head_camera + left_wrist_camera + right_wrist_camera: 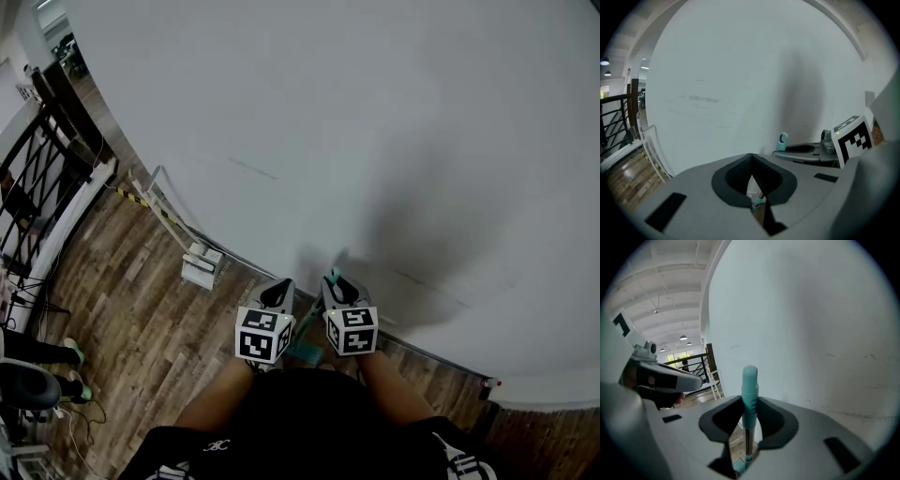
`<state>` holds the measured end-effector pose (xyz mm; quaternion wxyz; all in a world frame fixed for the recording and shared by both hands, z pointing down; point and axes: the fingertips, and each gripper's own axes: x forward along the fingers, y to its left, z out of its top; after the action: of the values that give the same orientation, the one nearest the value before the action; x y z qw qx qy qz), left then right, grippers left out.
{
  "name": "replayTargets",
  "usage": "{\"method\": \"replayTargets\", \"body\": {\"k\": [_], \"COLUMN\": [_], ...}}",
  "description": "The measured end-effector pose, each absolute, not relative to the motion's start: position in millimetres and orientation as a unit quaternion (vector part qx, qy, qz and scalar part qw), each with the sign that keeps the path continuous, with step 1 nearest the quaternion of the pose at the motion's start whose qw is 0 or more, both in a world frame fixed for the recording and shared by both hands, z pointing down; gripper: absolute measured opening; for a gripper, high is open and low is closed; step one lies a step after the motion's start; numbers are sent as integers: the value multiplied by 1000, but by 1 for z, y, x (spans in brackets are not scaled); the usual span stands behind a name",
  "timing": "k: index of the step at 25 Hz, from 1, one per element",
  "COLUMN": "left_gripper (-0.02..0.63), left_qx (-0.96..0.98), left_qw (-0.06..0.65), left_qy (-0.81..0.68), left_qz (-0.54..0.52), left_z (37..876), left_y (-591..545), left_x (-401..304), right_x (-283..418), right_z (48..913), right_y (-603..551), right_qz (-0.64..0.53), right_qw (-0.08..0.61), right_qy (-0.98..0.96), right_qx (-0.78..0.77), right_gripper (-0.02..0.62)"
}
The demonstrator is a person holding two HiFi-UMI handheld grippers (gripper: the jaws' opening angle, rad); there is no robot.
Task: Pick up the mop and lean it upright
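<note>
The mop stands nearly upright close to the white wall (375, 131). Its teal handle (750, 383) sticks up between the pads of my right gripper (749, 405), which is shut on it. Below the jaws the metal pole (747, 442) runs down to the teal mop head (305, 350) on the floor. In the left gripper view the handle's teal loop end (783, 139) shows above the right gripper (806, 151). My left gripper (277, 292) hangs just left of the right gripper (336, 284); its pads (761, 180) meet at the tips with nothing held.
A white folded frame (178, 230) leans on the wall to the left, with yellow-black tape (141, 200) along the base. A black railing (37, 173) borders the wooden floor (141, 328) at far left. A person's feet (73, 352) stand at the left edge.
</note>
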<state>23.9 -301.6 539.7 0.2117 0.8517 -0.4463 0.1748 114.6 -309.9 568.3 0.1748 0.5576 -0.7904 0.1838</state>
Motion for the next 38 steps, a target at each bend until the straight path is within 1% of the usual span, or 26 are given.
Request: {"method": "replayTargets", "body": {"k": [6,12,18,38], "left_gripper": [-3,-3,-3,-3], "left_qx": [863,863,858,839], "left_qw": [209,192,194,205], "left_qy": [-441,-443,-451,-477], "left_qz": [128,145,152,160], "left_z": [520,521,524,532], "left_y": [-302,-296,-293,-290], "left_x": [28,30,25,6], "right_x": [116,119,123,174], "right_z": [568,571,577,610], "right_y": [-310,-309,-316,-387], "right_qz": [187,184,186,221], "right_qw": [174,174,172,151], "right_qy": [-790,-792,-790,-729], "right_qx": [557,556,558,630], "right_gripper": [110,110,110,110]}}
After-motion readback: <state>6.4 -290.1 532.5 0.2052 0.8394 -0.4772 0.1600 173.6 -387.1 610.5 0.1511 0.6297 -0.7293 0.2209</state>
